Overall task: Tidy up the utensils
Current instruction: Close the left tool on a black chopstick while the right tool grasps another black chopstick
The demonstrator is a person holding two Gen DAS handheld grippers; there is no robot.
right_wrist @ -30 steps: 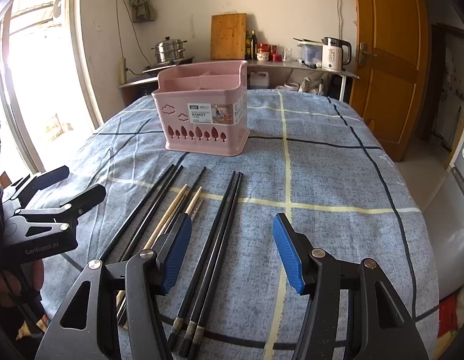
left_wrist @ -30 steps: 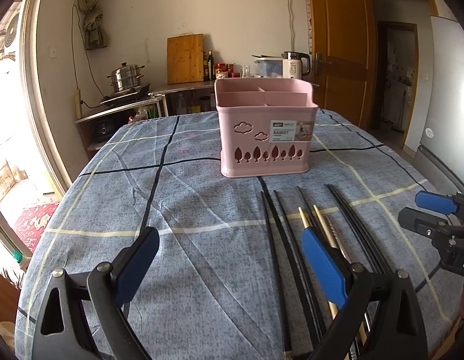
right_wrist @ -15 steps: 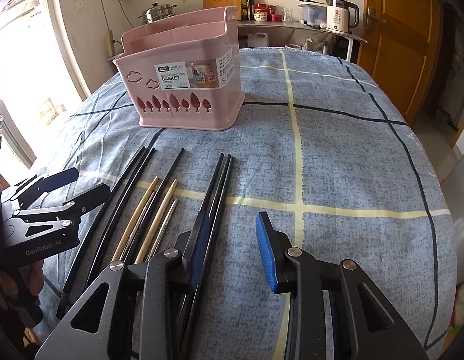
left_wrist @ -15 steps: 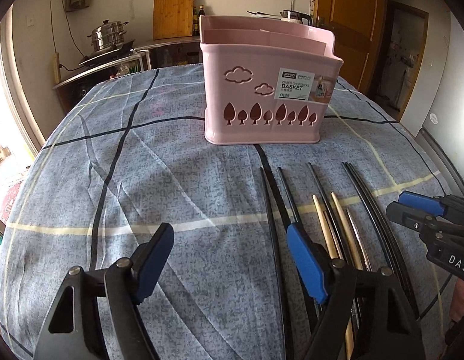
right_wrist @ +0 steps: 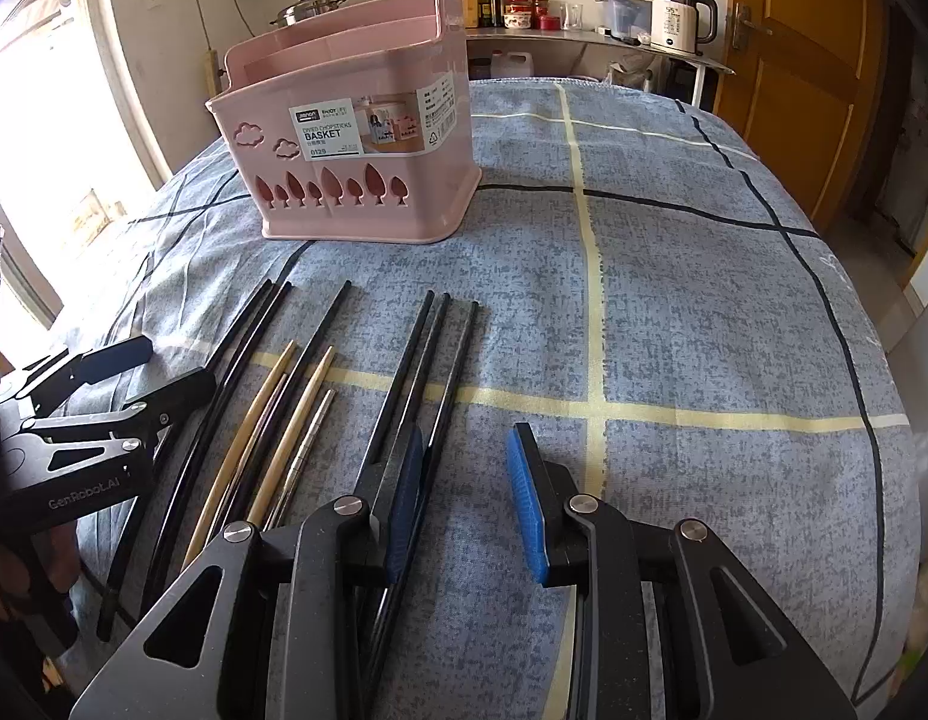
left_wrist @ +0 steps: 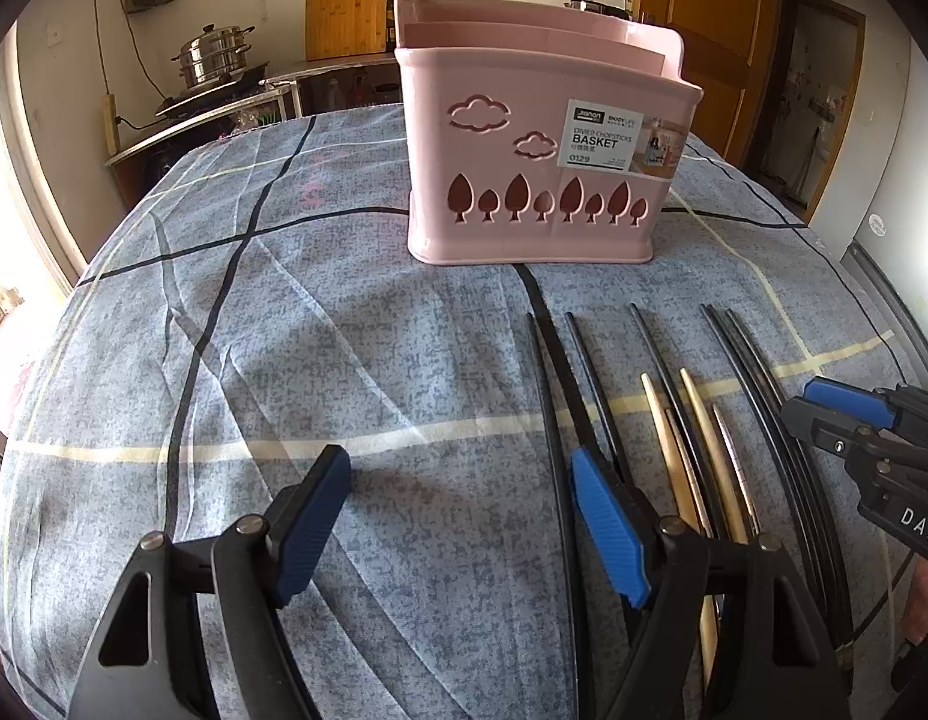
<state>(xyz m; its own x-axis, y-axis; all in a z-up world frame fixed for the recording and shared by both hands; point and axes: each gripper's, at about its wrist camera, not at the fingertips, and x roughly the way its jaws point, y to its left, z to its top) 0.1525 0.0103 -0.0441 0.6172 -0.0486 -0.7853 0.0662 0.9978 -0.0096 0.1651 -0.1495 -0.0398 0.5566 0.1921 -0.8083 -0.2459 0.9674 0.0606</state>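
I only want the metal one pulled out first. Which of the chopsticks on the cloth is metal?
The single silvery chopstick, shortest of the row, lying just right of the two pale wooden chopsticks; the rest are black.

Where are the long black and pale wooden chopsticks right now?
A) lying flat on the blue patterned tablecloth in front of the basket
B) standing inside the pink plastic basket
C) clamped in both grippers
A: the long black and pale wooden chopsticks lie flat on the blue patterned tablecloth, short of the pink plastic basket; both grippers are open, gripping nothing.
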